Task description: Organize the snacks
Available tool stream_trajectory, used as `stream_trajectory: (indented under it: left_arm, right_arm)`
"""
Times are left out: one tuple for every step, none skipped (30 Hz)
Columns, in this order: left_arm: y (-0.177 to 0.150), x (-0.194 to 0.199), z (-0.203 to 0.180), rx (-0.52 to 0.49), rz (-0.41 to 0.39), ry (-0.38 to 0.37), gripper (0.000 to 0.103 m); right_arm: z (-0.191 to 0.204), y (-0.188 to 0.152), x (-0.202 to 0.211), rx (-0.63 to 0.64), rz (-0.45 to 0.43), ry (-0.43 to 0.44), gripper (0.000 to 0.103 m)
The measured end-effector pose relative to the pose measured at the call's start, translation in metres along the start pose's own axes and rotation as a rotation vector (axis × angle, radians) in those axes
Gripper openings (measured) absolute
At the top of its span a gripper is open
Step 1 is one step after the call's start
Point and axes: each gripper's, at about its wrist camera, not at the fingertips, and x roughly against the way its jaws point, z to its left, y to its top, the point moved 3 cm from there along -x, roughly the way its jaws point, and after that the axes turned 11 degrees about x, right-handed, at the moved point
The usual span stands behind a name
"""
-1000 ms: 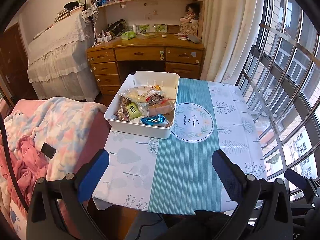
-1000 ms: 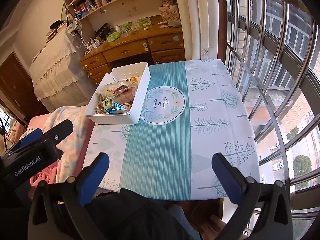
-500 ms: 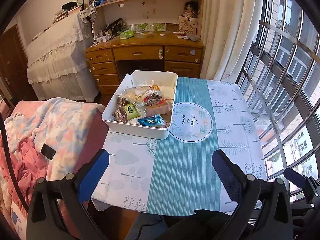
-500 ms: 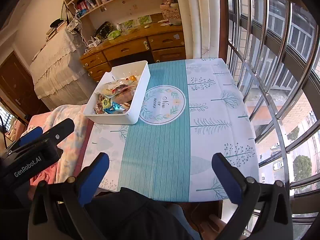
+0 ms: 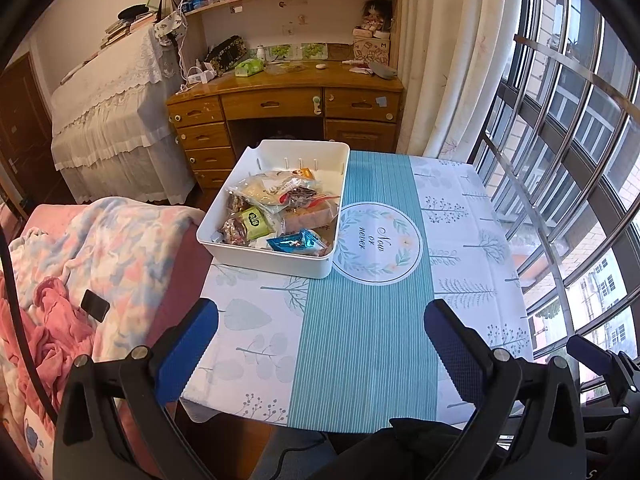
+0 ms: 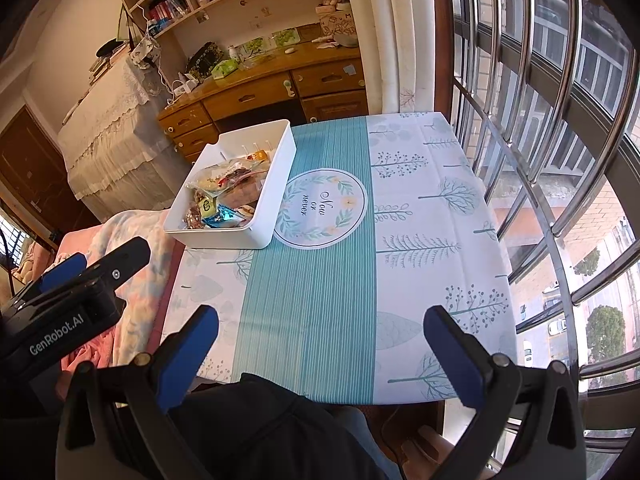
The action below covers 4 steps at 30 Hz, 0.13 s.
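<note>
A white bin [image 5: 267, 257] stands at the far left of the table and holds several snack packets, among them a blue one [image 5: 297, 242] and a green one [image 5: 256, 223]. It also shows in the right wrist view [image 6: 276, 168]. My left gripper [image 5: 320, 332] is open and empty, held above the table's near edge. My right gripper [image 6: 320, 340] is open and empty, also over the near edge, to the right of the left one. The left gripper's body [image 6: 68, 312] shows at the left of the right wrist view.
The table wears a white and teal cloth [image 5: 360, 320] with a round print [image 5: 378, 242]. A bed with a pink blanket [image 5: 80, 264] lies left. A wooden desk [image 5: 280, 108] stands behind. Window bars [image 6: 560, 160] run along the right.
Both grippers have drawn back a little and lifted, so the table and bin look slightly farther away. Both stay open.
</note>
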Motion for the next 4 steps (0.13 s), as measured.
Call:
stream_trajectory:
  left_arm:
    - [-0.0001, 0.0002, -0.0001, 0.001, -0.001, 0.0, 0.102]
    - [0.0, 0.0001, -0.0002, 0.001, -0.001, 0.0, 0.102]
    - [0.0001, 0.0, -0.0003, 0.001, -0.001, 0.001, 0.102]
    - [0.0001, 0.0, -0.0004, 0.001, -0.001, 0.001, 0.102]
  right_arm:
    - [0.0001, 0.0005, -0.0001, 0.0, 0.0, 0.0, 0.103]
    - [0.0, 0.0002, -0.0001, 0.0, 0.0, 0.0, 0.103]
    - [0.0, -0.0002, -0.0001, 0.0, 0.0, 0.001, 0.103]
    - [0.0002, 0.0004, 0.0, -0.001, 0.0, 0.0, 0.103]
